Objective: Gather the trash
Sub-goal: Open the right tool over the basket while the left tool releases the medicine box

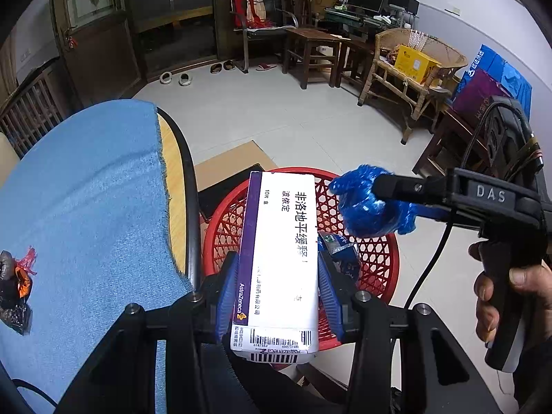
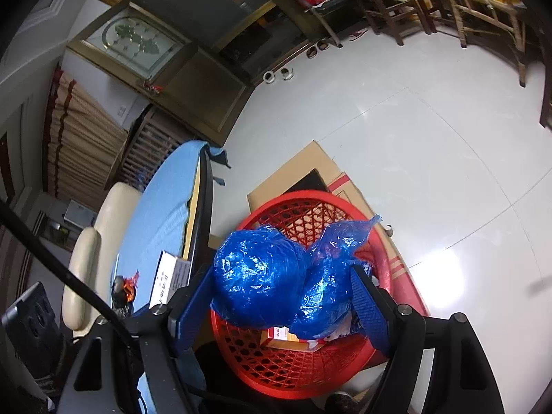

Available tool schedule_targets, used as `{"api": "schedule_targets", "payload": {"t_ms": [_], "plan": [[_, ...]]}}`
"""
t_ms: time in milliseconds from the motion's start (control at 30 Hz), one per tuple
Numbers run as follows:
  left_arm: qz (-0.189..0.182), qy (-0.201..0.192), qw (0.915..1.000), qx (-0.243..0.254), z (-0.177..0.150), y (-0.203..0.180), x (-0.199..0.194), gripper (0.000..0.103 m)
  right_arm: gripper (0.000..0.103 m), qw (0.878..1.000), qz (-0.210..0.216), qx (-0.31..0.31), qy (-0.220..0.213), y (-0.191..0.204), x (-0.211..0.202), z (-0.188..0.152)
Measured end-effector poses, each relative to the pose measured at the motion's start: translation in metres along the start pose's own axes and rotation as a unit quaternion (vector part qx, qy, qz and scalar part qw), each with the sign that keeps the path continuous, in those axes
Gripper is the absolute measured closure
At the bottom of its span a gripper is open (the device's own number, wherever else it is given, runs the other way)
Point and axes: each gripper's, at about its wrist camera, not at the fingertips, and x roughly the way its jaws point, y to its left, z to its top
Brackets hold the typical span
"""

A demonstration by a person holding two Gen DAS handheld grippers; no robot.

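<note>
Even, cool indoor light in both views, no hard shadows. Bright glare patch on the floor tiles in right wrist view; strong fisheye bend w/ black corners at the edges. Centre is sharp, far furniture soft, esp. toward the rims.

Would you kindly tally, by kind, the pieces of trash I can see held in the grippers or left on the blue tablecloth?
Medicine box, held in the left gripper: 1
Blue plastic bag, between the right gripper's fingers: 1
Dark wrapper bundle on the tablecloth: 1
Total: 3
</note>
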Motion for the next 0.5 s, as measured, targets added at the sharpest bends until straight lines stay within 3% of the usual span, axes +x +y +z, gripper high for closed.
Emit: {"api": "schedule_targets", "payload": {"t_ms": [100,133,167,500], "plan": [[0.003,0.0,1.0,-0.002,0.0,0.001,-0.001,0.056,0.013,1.0,-0.005,0.009,0.011,-0.001,0.008,-0.002],[0.004,0.0,1.0,-0.002,0.0,0.001,-0.001,0.056,0.002,1.0,-0.007,0.011,0.011,-0.002,0.009,-0.001],[0.005,0.0,1.0,-0.004,0.001,0.002,-0.001,0.056,0.0,1.0,-0.007,0.011,0.008,-0.002,0.008,0.0],[-0.002,0.019,0.9998,-0.002,0.005,-0.003,0.014,0.056,0.0,0.999,-0.003,0.025,-0.035,-0.011,-0.018,0.01]]}}
